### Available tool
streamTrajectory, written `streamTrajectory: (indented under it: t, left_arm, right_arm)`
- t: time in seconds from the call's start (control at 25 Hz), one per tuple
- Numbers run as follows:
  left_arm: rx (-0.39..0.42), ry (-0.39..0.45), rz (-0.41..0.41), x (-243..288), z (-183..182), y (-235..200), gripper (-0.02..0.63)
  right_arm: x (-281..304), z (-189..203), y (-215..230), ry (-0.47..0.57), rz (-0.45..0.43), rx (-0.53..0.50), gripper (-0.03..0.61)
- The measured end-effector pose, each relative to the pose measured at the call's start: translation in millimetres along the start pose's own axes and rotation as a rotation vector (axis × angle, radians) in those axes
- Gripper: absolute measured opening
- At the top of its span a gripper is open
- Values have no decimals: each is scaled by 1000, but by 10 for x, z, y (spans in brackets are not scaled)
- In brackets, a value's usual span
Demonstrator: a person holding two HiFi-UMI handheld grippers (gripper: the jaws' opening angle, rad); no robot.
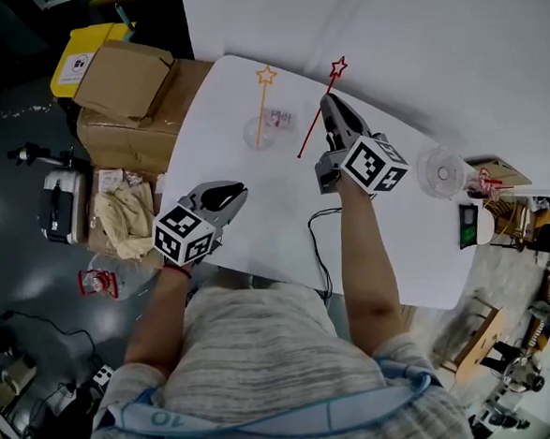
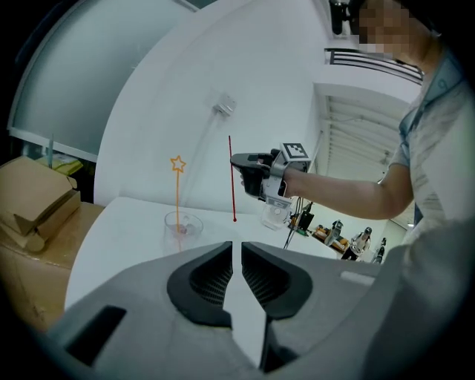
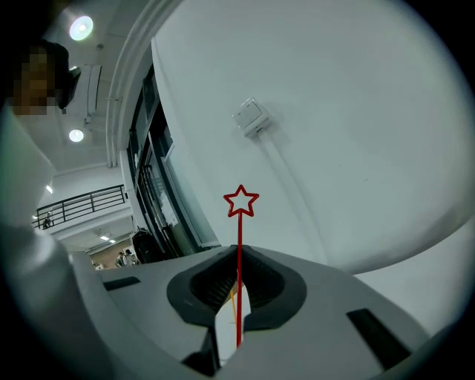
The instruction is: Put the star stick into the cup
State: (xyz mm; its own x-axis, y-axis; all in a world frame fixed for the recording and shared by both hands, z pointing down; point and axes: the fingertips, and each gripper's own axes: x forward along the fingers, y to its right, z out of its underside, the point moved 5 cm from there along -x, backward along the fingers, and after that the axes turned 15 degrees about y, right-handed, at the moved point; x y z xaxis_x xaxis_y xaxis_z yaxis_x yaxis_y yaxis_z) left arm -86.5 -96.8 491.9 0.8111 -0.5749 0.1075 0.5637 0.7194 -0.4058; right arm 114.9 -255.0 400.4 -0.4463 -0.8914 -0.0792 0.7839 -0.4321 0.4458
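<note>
A red star stick point(image 1: 322, 109) is pinched between the fingers of my right gripper point(image 1: 330, 97), which is shut on it above the white table point(image 1: 257, 234). The stick stands upright between the jaws in the right gripper view, and its red star point(image 3: 240, 201) rises above my right gripper point(image 3: 239, 256). To its left, a clear cup point(image 1: 260, 132) stands on the table and holds a yellow star stick point(image 1: 264, 97). My left gripper point(image 1: 238, 190) hovers near the table's left edge, shut and empty. The left gripper view shows the cup point(image 2: 182, 226), the red stick point(image 2: 231, 178) and my left gripper point(image 2: 236, 249).
A second clear cup point(image 1: 444, 172) stands at the table's right end. A black cable point(image 1: 318, 248) runs over the near edge. Cardboard boxes point(image 1: 126, 98) and floor clutter lie left of the table. A white wall rises behind.
</note>
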Motion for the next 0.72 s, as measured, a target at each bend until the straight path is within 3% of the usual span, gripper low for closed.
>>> streamTrajectory:
  t: [0.4, 0.72]
  left_arm:
    - [-28, 6, -66, -247, 23, -193, 38]
    - [-45, 11, -104, -379, 52, -303, 38]
  right_arm:
    - [469, 233, -324, 29, -85, 20, 20]
    - [519, 611, -334, 16, -83, -61, 20]
